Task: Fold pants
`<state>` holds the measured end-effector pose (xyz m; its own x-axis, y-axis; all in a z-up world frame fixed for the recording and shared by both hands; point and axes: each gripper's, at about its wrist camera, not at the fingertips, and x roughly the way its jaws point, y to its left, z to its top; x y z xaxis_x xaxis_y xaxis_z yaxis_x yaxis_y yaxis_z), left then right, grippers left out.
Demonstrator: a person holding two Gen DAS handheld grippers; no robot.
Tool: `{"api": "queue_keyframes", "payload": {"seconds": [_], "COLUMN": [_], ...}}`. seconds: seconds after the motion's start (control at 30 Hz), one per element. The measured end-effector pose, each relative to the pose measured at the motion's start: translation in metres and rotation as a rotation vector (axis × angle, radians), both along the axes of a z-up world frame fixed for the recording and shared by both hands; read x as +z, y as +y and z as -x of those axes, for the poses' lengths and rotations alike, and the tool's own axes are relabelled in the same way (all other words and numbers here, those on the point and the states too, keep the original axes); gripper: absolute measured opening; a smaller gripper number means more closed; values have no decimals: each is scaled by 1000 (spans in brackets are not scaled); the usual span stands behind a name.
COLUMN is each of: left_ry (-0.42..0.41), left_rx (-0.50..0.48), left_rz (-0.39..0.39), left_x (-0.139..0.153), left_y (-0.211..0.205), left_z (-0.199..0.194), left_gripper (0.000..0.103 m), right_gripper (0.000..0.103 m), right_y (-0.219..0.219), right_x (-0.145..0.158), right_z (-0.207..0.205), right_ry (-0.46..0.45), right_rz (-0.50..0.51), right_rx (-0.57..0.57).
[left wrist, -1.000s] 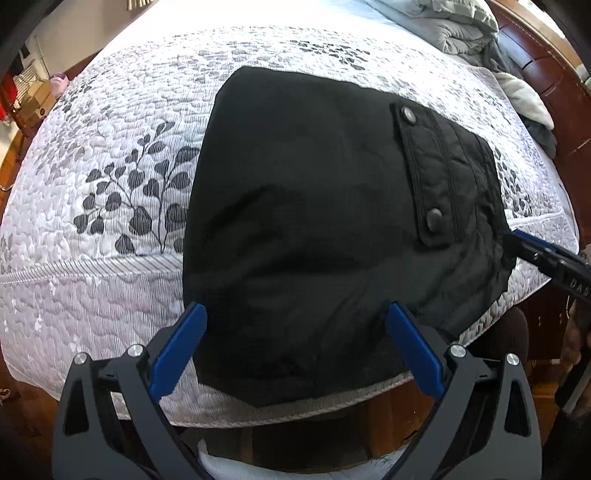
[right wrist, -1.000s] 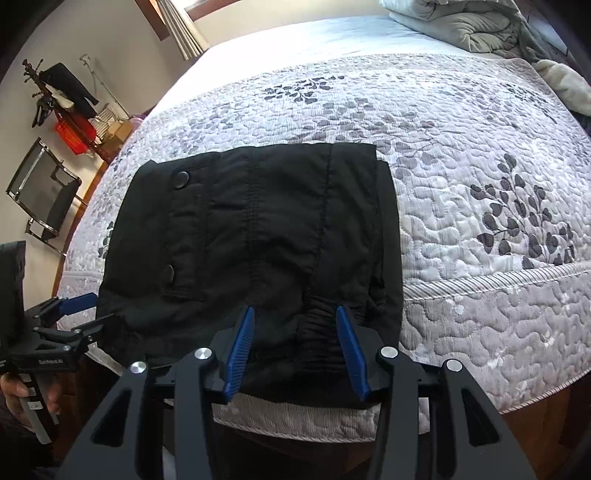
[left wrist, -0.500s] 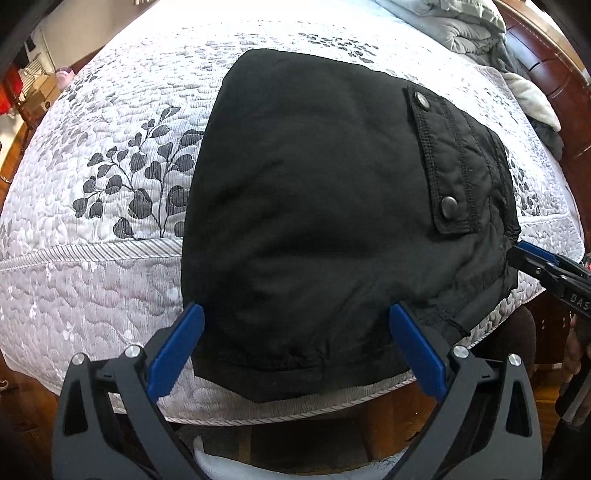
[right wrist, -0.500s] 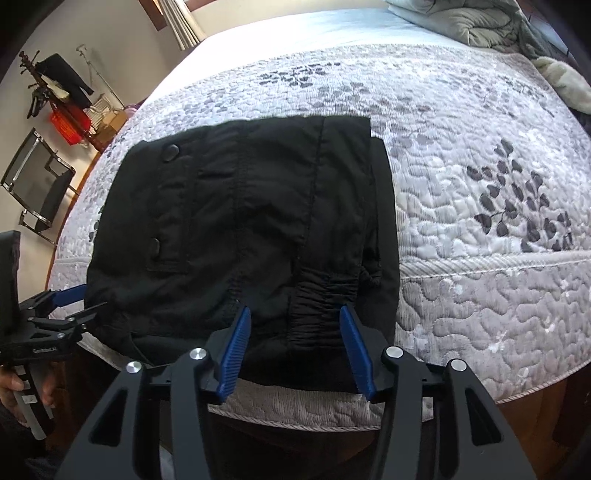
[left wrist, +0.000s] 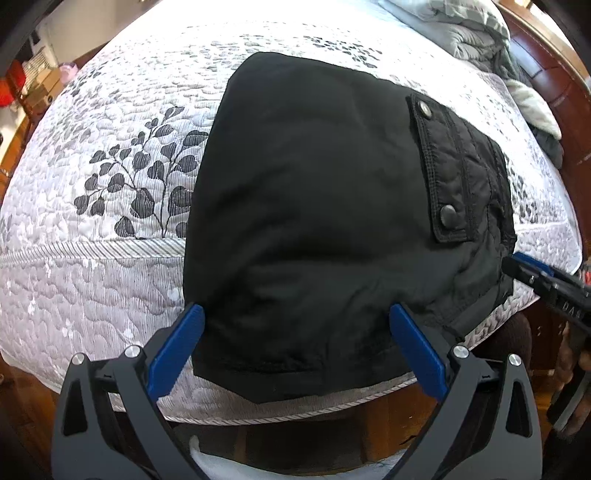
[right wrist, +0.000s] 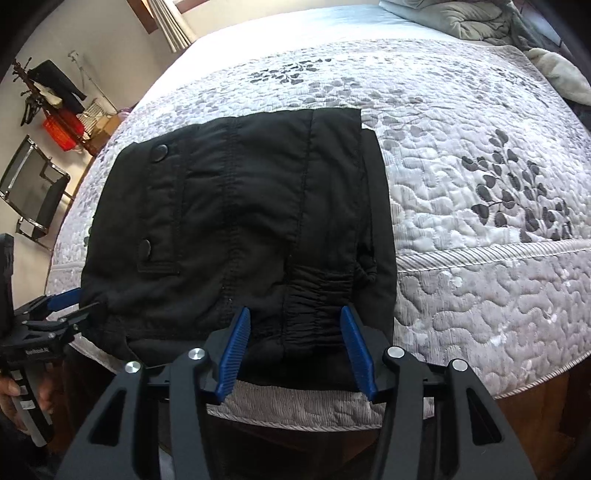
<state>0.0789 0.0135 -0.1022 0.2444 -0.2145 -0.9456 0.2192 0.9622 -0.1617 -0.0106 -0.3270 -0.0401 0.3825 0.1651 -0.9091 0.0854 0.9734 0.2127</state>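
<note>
Pants [left wrist: 332,221] of black padded fabric lie folded into a compact rectangle near the front edge of a bed, on a white quilted bedspread [left wrist: 92,277] printed with grey leaf sprigs. A flap pocket with two snap buttons [left wrist: 448,216] sits on the bundle's right side in the left wrist view, and a gathered elastic band [right wrist: 317,306] shows at the near edge in the right wrist view.

The left gripper [left wrist: 291,347], black-framed with blue pads, hangs over the bundle's near edge with its jaws spread wide, pads clear of the cloth. The right gripper [right wrist: 295,347] hovers over the elastic band; its jaws have just been opening, the band lies between the pads, and the pads appear released rather than pinching.

A crumpled grey duvet [right wrist: 476,22] is heaped at the far corner of the bed. A black folding chair [right wrist: 33,192] stands on the floor beside the bed.
</note>
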Motion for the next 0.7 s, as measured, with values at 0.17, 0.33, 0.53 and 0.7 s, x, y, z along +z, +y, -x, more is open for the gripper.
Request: {"api": "queue_keyframes", "payload": {"seconds": [0.17,0.33,0.53,0.7], "left_ry": [-11,-16,-107,-214], "left_rx": [-10,-33,-50,-67], "left_rz": [11,26,0,-31], "left_x": [11,23,50,74], "left_y": [0,-3,-9,-14], "left_z": [7,8,13,21], "left_gripper": [100,100,100,100], "right_gripper": [57,70,87,89], "right_y": [5,-3,-18,-29], "right_x": [9,21,33,30], "right_z": [10,16,15,13], "right_ry": [-6,-33,-55,-50], "right_rz": [1,-25,-22,-54], "right_rx": [-4,-25,-81,-105]}}
